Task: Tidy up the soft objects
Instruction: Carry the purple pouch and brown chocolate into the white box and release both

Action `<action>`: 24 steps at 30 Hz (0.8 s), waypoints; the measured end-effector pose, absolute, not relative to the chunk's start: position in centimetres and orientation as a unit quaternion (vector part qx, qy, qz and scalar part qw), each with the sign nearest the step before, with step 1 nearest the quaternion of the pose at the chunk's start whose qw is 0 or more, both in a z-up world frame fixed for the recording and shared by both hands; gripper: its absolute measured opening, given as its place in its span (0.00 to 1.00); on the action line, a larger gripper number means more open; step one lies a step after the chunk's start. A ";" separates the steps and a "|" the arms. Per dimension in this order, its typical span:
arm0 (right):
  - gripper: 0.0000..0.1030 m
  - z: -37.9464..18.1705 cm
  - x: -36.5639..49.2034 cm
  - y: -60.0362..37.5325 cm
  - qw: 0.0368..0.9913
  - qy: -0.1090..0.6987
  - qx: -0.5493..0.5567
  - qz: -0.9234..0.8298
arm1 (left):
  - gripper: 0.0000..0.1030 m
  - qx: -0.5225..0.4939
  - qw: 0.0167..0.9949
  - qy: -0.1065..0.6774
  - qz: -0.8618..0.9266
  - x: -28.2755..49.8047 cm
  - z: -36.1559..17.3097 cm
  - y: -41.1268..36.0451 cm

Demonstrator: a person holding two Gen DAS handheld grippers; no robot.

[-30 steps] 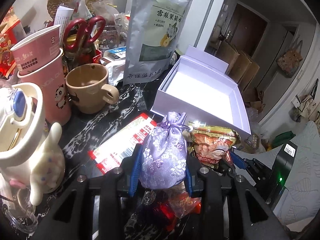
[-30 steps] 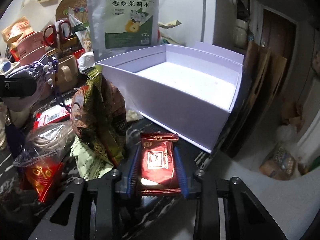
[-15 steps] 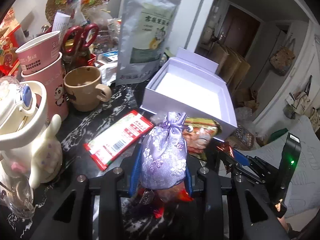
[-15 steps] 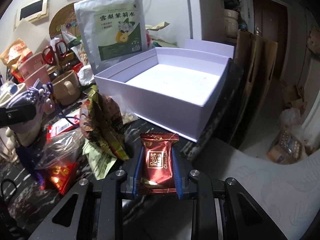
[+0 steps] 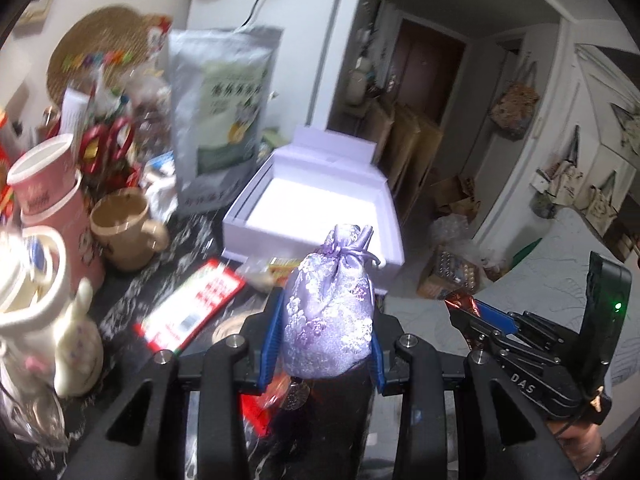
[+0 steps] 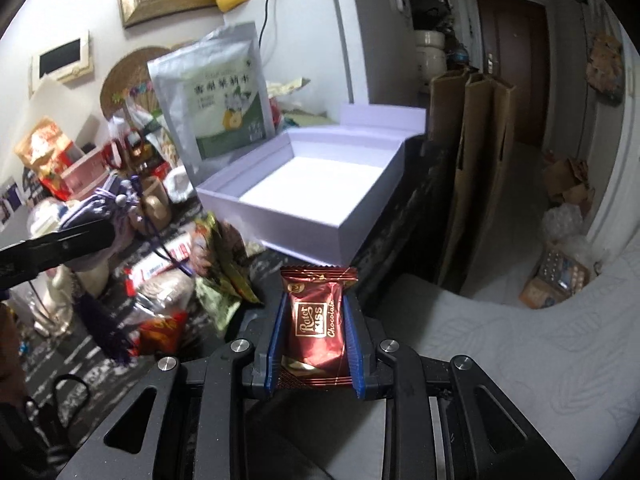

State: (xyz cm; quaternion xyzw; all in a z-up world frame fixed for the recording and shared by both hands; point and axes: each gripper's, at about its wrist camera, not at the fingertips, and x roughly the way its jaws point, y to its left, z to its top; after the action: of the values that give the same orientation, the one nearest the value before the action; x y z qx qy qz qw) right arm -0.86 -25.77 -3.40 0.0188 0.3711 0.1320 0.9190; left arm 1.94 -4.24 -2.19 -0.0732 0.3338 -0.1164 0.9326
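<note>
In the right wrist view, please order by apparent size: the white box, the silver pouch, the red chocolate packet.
1. white box
2. silver pouch
3. red chocolate packet, although it is nearest the camera, so its real size is smaller still.

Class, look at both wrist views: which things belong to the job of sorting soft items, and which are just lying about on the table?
Part of the job:
- lilac pouch, held in the left gripper
- chocolate packet, held in the right gripper
- open white box, empty

Just lying about:
- brown mug
- pink cups
- red scissors
- silver tea bag
</note>
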 end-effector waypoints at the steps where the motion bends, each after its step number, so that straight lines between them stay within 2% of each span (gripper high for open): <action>1: 0.26 -2.6 -1.0 -25.9 0.922 0.364 0.019 0.133 | 0.35 -0.065 0.936 0.323 -0.121 1.9 -1.4 -4.6; 13: 0.26 5.5 1.5 -26.9 0.952 0.269 -0.005 0.147 | 0.35 -0.001 0.959 0.240 -0.148 4.8 4.7 -7.6; 24: 0.26 8.8 6.9 -26.8 0.962 0.230 -0.016 0.146 | 0.35 0.027 0.962 0.219 -0.163 11.0 6.8 -9.3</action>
State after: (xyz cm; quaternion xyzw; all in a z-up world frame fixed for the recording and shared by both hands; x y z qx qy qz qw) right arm 6.88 -26.82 8.81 -0.0158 0.2305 0.1462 0.9619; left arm 11.04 -9.25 6.83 0.0269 0.2194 -0.1631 0.9615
